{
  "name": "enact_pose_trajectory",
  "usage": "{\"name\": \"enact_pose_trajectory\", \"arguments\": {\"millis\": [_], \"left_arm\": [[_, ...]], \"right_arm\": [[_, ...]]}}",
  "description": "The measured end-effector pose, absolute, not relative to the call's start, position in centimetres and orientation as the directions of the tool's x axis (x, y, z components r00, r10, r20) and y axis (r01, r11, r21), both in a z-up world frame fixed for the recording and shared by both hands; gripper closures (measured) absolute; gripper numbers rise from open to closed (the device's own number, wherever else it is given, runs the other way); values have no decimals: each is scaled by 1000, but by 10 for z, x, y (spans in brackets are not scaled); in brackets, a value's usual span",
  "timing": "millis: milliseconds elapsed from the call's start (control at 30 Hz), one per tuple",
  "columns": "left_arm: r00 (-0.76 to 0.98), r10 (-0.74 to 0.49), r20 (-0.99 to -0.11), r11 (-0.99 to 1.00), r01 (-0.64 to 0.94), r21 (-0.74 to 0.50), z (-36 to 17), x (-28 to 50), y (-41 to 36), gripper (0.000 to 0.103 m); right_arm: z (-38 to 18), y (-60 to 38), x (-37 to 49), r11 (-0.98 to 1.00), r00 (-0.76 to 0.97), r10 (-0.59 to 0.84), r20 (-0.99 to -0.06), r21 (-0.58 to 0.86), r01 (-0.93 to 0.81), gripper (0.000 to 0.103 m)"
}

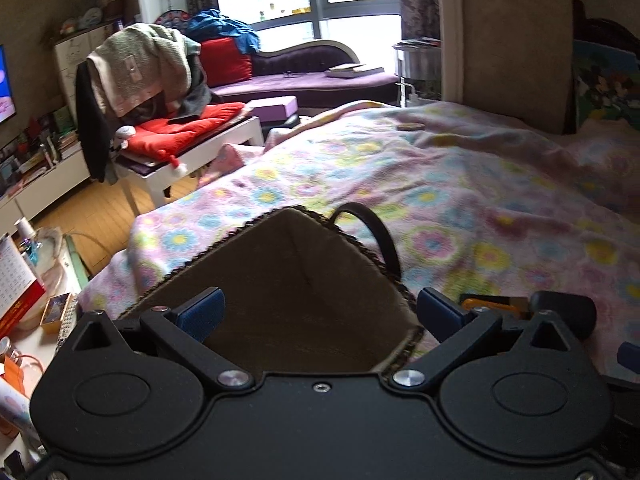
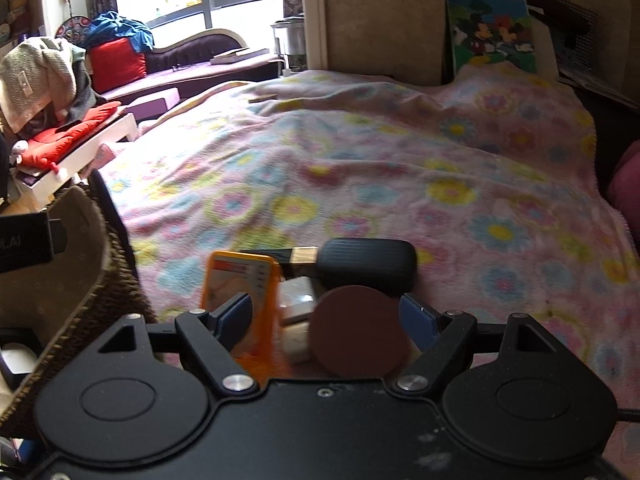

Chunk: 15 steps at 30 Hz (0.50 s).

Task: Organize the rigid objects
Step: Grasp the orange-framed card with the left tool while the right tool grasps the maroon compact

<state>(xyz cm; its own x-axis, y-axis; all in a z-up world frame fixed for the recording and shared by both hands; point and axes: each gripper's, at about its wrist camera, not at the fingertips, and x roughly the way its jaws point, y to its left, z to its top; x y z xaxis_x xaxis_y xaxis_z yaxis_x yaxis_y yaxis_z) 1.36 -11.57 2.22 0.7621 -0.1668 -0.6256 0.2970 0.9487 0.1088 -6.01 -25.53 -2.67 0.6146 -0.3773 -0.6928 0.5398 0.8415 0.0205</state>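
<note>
Left wrist view: the left gripper (image 1: pixel 318 314) hangs over the open mouth of a basket (image 1: pixel 292 280), its jaws spread wide and holding nothing. The basket sits on a floral blanket (image 1: pixel 460 184) near the bed's near-left edge; its braided rim runs under both fingers and a black handle (image 1: pixel 380 236) arches off the far right side. Beyond the rim the blanket lies open up to a small flat disc (image 1: pixel 410 126) far off. Left of the bed edge is wood floor (image 1: pixel 100 212) and a white bench (image 1: pixel 200 148) piled with clothes.

Right wrist view: the right gripper (image 2: pixel 326 316) points low along the blanket, jaws wide, gripping nothing. Between the fingers sit 4 things packed close: an orange box (image 2: pixel 244 280) upright, a pale block (image 2: pixel 298 308), a brown disc (image 2: pixel 358 330) tilted on edge, and a black case (image 2: pixel 368 266) behind. The basket stands just left; the blanket ahead is open.
</note>
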Motion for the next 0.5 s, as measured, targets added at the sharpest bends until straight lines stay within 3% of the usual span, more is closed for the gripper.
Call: {"name": "enact_pose_trajectory", "arguments": {"millis": [500], "left_arm": [[655, -251, -713, 874, 470, 124, 3, -6, -162, 4]], "right_arm": [[-40, -287, -74, 810, 566, -408, -717, 1, 586, 22]]}}
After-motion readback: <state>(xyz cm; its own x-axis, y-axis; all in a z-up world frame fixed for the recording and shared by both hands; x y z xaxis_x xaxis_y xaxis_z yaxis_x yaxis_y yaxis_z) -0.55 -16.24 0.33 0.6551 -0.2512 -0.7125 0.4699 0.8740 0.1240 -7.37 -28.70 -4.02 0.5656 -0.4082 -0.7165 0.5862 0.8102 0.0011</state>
